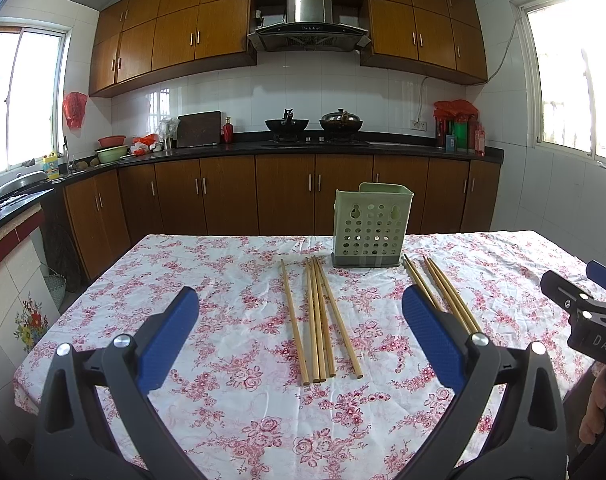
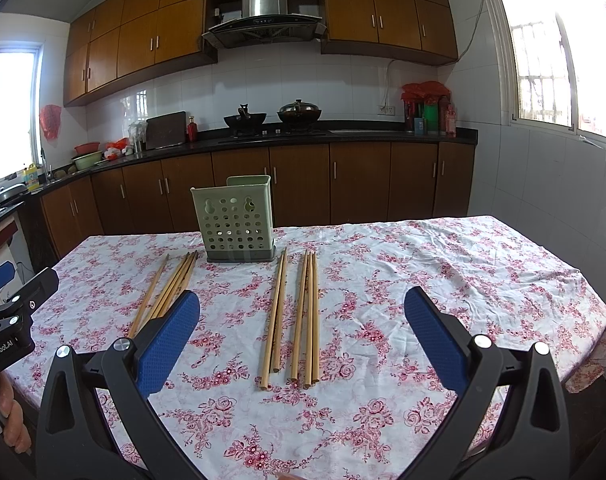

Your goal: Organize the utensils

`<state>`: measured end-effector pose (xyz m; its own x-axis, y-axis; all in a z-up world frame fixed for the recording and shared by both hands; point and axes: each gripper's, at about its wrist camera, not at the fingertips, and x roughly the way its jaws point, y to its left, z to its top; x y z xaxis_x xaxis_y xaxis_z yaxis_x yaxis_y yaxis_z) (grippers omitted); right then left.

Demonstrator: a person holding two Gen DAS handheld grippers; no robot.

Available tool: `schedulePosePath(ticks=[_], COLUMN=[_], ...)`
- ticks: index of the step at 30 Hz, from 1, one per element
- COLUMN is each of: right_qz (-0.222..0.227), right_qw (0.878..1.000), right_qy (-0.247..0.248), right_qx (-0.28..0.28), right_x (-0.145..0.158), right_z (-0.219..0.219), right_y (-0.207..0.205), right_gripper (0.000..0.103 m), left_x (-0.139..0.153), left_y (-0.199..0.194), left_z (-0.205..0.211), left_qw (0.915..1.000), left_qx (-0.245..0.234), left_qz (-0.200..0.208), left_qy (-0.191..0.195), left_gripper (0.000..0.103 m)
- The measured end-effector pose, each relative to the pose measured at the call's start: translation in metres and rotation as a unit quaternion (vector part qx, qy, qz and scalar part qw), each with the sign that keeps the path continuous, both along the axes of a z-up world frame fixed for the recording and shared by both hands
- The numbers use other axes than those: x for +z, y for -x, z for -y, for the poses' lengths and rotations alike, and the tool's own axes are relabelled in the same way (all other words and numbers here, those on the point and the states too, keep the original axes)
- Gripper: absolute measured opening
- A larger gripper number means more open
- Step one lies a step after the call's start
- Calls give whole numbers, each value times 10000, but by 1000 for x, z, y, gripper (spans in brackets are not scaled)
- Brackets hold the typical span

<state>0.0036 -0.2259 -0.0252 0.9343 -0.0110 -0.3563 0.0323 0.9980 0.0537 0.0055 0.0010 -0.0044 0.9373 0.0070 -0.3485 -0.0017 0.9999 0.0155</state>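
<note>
Chopsticks (image 1: 321,320) ahead between gaping left gripper (image 1: 299,340) fingers

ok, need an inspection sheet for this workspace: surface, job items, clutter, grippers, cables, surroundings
surface: table under a floral cloth, wrinkled, overhanging the edges.
job items: green holder upright at the far side, nothing sticking out of it; left chopsticks and right chopsticks lie loose in two groups in front of it.
clutter: nothing seen on the table beyond the job items.
grippers: left hand-held gripper open, empty, above the left group; right hand-held gripper open, empty, above the right group.
cables: none on the table; one wall cable runs to a socket.
surroundings: kitchen, counter with two woks, wooden cabinets, windows both sides.
</note>
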Motion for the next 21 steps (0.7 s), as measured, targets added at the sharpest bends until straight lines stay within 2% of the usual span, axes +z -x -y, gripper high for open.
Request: schedulePosePath(ticks=[11,13,17,19,21], right_qz=[-41,-95,-427,-646,-1059], right_qw=[10000,10000,9989,9975,9939], right_qy=[8,-4,-159,-204,-189], right_qx=[66,31,-102,-194,-257], right_x=[-2,-4,-10,-15,-24], right_z=[2,6,19,29,38], right_y=[-1,-4,-23,-36,-60], right_gripper=[101,101,101,91,65], left_x=[-3,-5,-17,-22,-30], left_y=[1,-6,-33,-48,-66], left_z=[8,5,-14,-25,-38], left_qw=[10000,9998,9966,9939,9905], left_qx=[41,83,392,478,535], left_qz=[-68,-188,-719,-981,-1249], left_qy=[-57,-70,40,136,215], left_gripper=[99,99,99,99,99])
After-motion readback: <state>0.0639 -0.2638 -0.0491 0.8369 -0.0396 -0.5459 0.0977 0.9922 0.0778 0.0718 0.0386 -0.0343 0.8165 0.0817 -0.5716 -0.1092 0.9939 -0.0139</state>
